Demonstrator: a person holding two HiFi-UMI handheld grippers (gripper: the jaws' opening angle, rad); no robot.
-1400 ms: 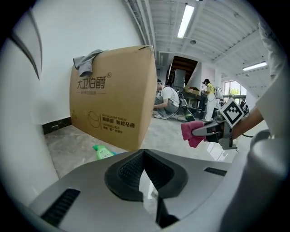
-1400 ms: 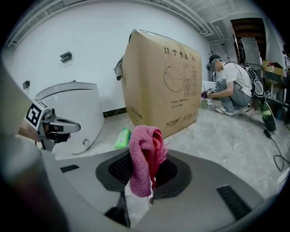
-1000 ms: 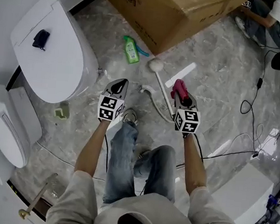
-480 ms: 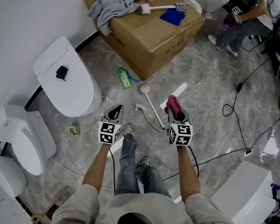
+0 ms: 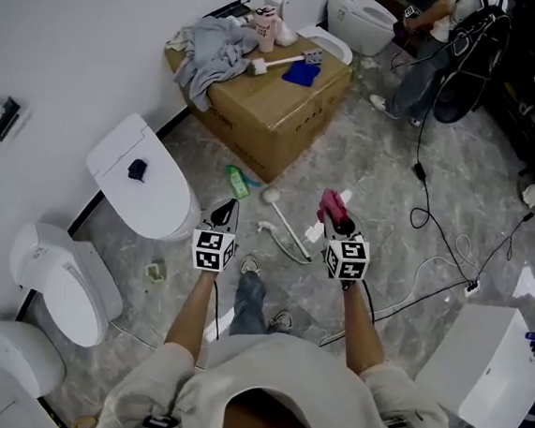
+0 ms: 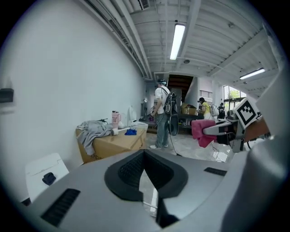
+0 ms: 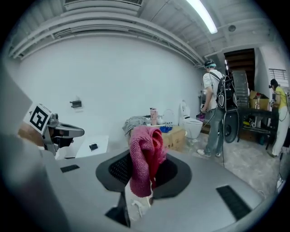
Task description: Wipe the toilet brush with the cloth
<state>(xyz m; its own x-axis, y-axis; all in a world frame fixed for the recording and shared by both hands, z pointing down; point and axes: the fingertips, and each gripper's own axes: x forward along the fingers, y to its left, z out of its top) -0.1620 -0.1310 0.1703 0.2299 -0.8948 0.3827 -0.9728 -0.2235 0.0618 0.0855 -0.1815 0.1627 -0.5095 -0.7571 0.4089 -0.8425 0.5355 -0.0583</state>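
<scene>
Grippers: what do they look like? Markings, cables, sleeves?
Both alike: left gripper and right gripper have grey bodies, black ribbed pads and a cube of black-and-white square markers. A thin dark cable trails along each forearm. Short, light-coloured sleeves.

Noted a deep pink cloth [image 7: 144, 154] against the grey shells and black pads of the right gripper [image 7: 144, 181]. Saw the same grey and black on the left gripper [image 6: 144, 158]. Made out black-and-white square markers on the two cubes [image 5: 211, 250], lower centre of the head view. Found a white toilet brush [image 5: 271, 197] and a green bottle [image 5: 240, 181] mid-frame on the grey, pale-veined marble floor [image 5: 404, 165]. Picked out, upper centre, a brown cardboard box [image 5: 286, 116] bearing a grey garment [image 5: 213, 51], a blue rag [image 5: 300, 73] and a pink tumbler [image 5: 265, 27]. Registered white toilets [image 5: 143, 187] at left.
</scene>
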